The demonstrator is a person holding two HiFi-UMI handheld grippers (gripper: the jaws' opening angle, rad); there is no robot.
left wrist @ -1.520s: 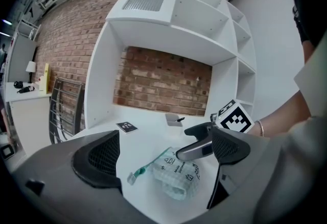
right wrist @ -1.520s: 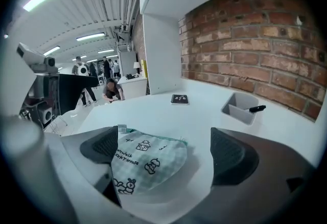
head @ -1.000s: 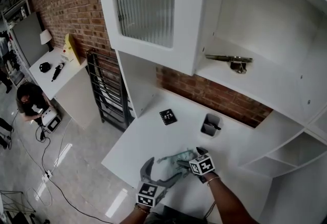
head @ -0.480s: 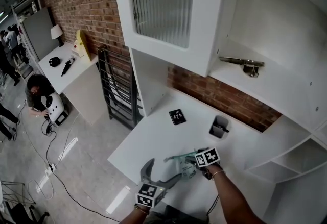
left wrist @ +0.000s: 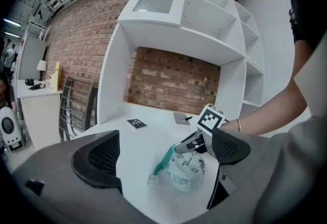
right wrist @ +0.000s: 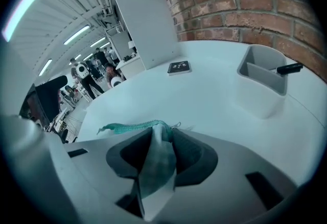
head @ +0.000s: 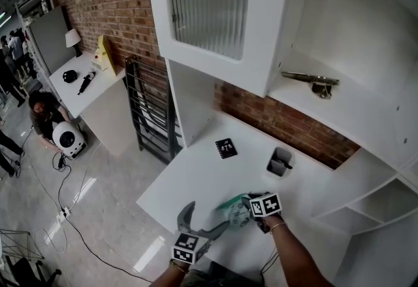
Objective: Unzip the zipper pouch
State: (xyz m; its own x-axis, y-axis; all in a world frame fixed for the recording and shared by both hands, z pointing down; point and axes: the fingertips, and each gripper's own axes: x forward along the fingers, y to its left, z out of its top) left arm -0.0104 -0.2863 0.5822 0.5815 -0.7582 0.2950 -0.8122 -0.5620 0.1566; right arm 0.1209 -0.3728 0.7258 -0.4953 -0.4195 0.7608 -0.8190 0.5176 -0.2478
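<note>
The zipper pouch [left wrist: 186,172] lies crumpled on the white table [head: 196,178], near its front edge, just ahead of the person. Its body is a clear, pale green-tinted film with small dark print scattered over it, puckered into soft folds and bulging rather than lying flat. A teal zipper band runs along its upper edge; in the left gripper view this band climbs from a small pale tab at the pouch's low end up to the raised end, which is lifted off the table.

The right gripper [right wrist: 161,133] has that raised end: its jaws have just been closing, and a fold of the pouch's film stands pinched between the two dark pads, with the toothed teal band trailing off to the left of them. The left gripper [left wrist: 163,152] stands with its jaws spread wide; the pouch shows between them in its own view, but neither pad presses on it.

Farther back on the table, well apart from the pouch, sit a small black card [head: 226,148] and a grey holder [head: 277,163] with a dark pen in it, close to the brick wall
</note>
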